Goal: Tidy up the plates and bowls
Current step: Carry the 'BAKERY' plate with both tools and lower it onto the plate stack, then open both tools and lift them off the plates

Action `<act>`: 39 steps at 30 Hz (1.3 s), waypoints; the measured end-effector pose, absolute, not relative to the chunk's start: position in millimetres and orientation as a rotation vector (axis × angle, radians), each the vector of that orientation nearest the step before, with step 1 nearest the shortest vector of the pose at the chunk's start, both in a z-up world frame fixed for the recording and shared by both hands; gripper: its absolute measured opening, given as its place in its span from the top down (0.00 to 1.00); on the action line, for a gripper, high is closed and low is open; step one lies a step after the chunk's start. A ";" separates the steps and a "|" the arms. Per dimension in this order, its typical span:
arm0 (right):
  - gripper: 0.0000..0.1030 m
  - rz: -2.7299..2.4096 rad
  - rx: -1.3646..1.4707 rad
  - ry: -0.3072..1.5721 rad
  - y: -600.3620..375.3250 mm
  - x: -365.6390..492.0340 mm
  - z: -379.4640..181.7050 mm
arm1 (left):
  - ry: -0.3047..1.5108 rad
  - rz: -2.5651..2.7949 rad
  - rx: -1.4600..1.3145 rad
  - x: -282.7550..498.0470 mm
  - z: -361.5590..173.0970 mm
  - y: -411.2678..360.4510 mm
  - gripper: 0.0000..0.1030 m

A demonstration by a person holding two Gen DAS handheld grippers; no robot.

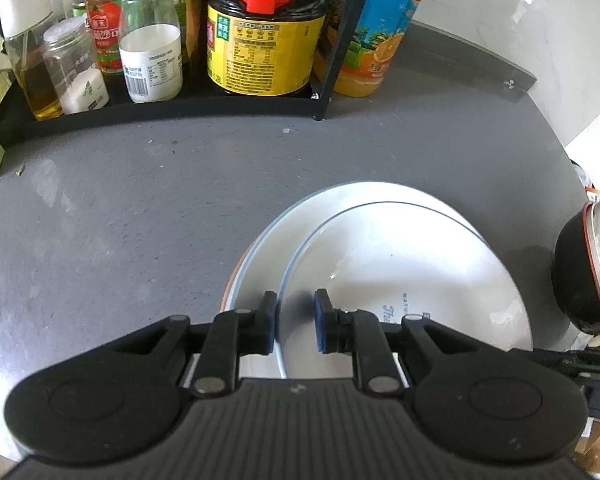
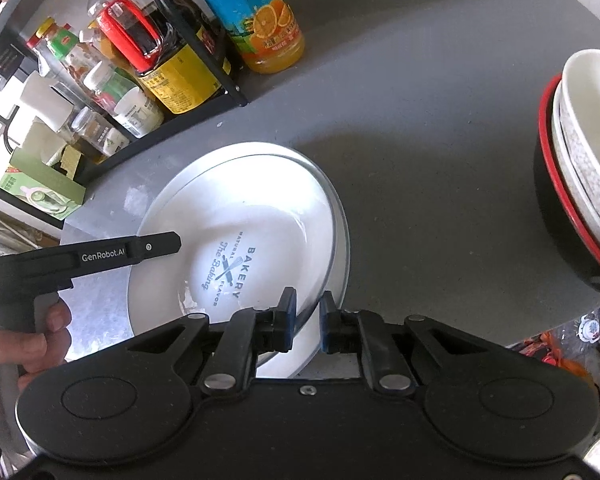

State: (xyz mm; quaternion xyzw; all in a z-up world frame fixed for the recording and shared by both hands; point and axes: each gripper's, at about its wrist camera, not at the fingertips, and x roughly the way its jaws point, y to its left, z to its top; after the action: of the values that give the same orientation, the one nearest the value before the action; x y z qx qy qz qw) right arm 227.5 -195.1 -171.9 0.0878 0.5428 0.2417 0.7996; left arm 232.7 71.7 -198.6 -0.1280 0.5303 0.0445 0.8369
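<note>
The grey countertop [image 2: 440, 128] fills most of both views and serves as the reference for everything else. Along its far left edge stands a black condiment rack [image 1: 148, 110] crowded with bottles and jars, the largest a dark soy sauce jug [image 1: 266, 40] with a yellow label and red handle. Just right of the rack, directly on the countertop, is an orange juice bottle [image 2: 260, 20].

Near the front middle of the countertop lie the stacked plates. The lower white plate [image 1: 268, 248] has a thin blue rim line; a hint of an orange-brown edge shows under its left side, though what that belongs to cannot be told. On it sits a smaller, deeper white plate [image 2: 240, 216] printed with a "BAKERY" logo in its well.

At the right edge of the countertop, well apart from the plates, sits a stack of bowls [image 2: 580, 168]: white patterned bowls nested in a black bowl with a red rim.

The left gripper [image 1: 296, 318] is over the near-left rim of the stack, its blue-padded jaws parted by a narrow gap, with the upper plate's rim running between them; no firm pinch is visible. In the right wrist view a hand [image 2: 24, 344] holds this tool's handle.

The right gripper [image 2: 306, 320] is at the plates' near-right edge, jaws likewise slightly apart, the rim passing between the pads without being clamped.
</note>
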 end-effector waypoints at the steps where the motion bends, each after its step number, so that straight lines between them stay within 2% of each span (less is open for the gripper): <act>1: 0.89 0.514 0.192 1.162 -194.9 227.6 -172.0 | 1.126 0.092 -0.267 233.3 -198.5 71.2 0.83; 8: 0.94 0.484 0.193 1.123 -194.7 227.1 -170.1 | 1.144 0.101 -0.285 237.7 -193.9 76.1 0.83; 16: 0.94 0.476 0.189 1.124 -194.3 227.9 -168.4 | 1.136 0.114 -0.314 239.0 -183.5 84.8 0.83; 19: 0.94 0.475 0.174 1.125 -191.8 228.3 -170.0 | 1.137 0.121 -0.324 237.7 -176.4 88.0 0.76; 25: 0.93 0.484 0.144 1.142 -184.0 230.1 -172.7 | 1.125 0.139 -0.333 232.0 -167.7 93.7 0.68; 36: 0.90 0.479 0.124 1.180 -172.6 237.5 -179.3 | 1.126 0.183 -0.333 228.7 -168.3 101.1 0.58; 39: 0.88 0.474 0.142 1.197 -173.7 238.6 -178.6 | 1.118 0.186 -0.330 228.3 -166.7 101.5 0.48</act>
State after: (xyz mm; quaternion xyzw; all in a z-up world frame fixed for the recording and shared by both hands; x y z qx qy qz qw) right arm 238.6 -173.7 -178.6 0.0661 0.5574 0.2208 0.7976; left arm 228.3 101.5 -166.7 -0.1554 0.5270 0.0877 0.8309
